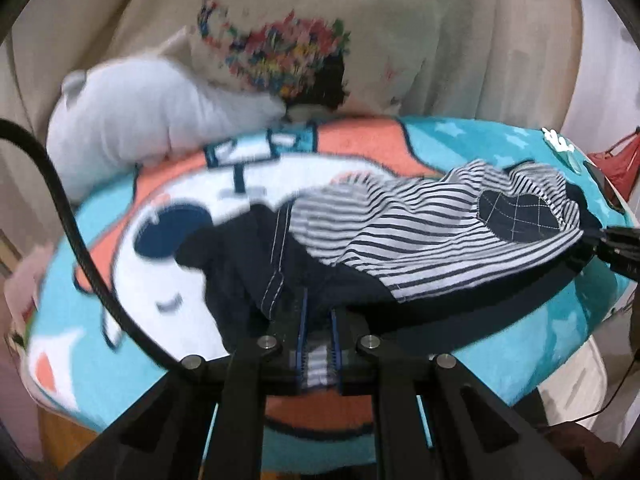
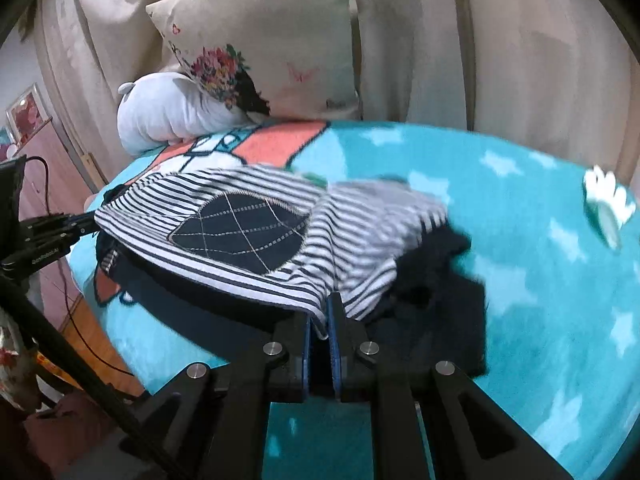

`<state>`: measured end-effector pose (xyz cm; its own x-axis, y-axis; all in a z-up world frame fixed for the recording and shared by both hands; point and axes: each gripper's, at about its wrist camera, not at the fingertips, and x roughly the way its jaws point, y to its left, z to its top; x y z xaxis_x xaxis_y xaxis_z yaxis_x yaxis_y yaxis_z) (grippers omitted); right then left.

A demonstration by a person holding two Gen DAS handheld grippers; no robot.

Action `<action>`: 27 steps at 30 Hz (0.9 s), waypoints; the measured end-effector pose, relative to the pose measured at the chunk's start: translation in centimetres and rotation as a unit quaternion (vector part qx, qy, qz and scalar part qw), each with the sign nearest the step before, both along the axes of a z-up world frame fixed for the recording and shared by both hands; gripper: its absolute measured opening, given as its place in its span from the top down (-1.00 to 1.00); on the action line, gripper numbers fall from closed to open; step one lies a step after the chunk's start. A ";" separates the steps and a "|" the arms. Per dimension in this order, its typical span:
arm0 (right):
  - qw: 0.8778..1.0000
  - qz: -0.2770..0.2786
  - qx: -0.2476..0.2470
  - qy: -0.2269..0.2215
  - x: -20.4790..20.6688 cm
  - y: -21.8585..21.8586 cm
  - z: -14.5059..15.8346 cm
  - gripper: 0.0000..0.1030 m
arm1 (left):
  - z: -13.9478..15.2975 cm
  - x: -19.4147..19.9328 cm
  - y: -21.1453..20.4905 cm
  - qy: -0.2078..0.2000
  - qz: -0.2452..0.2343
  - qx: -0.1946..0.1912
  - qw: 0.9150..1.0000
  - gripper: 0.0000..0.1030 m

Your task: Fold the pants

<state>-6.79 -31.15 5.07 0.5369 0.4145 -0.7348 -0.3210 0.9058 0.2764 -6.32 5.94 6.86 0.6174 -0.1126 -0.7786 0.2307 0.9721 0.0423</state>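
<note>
The pants (image 1: 400, 232) are navy-and-white striped with a dark navy heart patch and navy parts, held stretched just above a turquoise blanket. My left gripper (image 1: 319, 312) is shut on one striped edge; striped cloth shows between its blue pads. It appears in the right wrist view at the left (image 2: 90, 222), pinching the far corner. My right gripper (image 2: 322, 316) is shut on the opposite striped edge of the pants (image 2: 248, 232). It shows in the left wrist view at the right edge (image 1: 600, 240). The navy part (image 2: 436, 292) hangs crumpled onto the blanket.
The turquoise cartoon blanket (image 2: 520, 240) covers the bed. A floral cushion (image 2: 264, 48) and a white plush pillow (image 2: 168, 114) lie at the head against beige curtains. A small white object (image 2: 606, 200) lies at the right edge. A black cable (image 1: 68, 220) crosses left.
</note>
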 end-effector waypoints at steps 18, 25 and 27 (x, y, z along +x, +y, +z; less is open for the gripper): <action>0.968 -0.162 0.191 0.031 -0.3 -7.1 -3.4 -0.24 | 1.8 -3.2 5.9 -0.036 0.061 -0.094 0.993 0.52; 0.961 -0.176 0.211 0.012 2.8 -5.8 -3.3 -0.24 | 2.0 -2.4 5.0 -0.030 0.059 -0.111 0.992 0.41; 0.965 -0.155 0.209 0.025 4.3 -5.2 -3.3 0.07 | 2.0 -2.1 4.6 -0.028 0.056 -0.117 0.991 0.40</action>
<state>-2.51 -36.32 1.76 0.6509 0.5055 -0.5664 -0.0293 0.7622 0.6466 -8.39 10.53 8.83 0.6781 -0.2148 -0.7029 0.1244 0.9761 -0.1783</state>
